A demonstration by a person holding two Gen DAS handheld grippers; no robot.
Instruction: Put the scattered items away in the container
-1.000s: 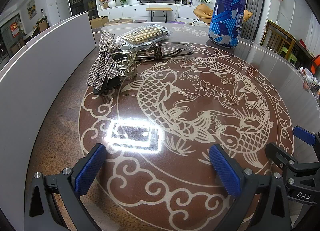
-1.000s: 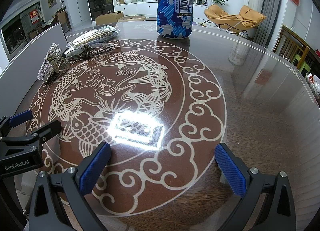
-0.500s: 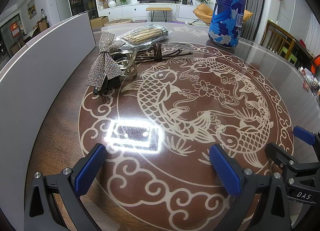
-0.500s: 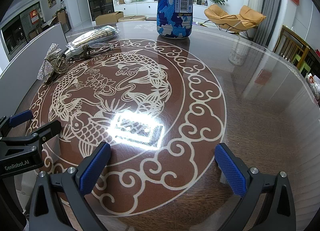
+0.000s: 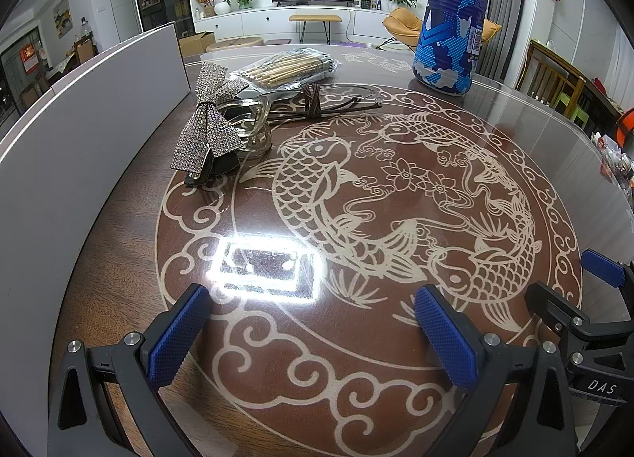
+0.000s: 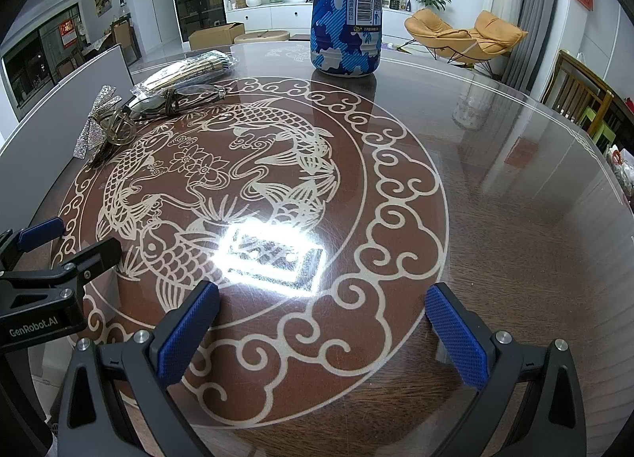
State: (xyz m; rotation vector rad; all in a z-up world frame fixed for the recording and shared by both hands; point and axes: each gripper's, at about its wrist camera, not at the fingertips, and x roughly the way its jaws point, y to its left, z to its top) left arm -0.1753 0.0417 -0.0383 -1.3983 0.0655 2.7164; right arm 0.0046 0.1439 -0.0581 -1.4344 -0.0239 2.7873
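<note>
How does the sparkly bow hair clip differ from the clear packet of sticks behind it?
The silver rhinestone bow hair clip is propped up at a tilt on its dark clip base; the clear plastic packet of tan sticks lies flat. The bow is glittery and opaque, the packet transparent and showing its contents. The bow sits nearer the camera, the packet farther back. Both lie on the glass-topped table beside the grey panel, and neither claw is holding them.
</note>
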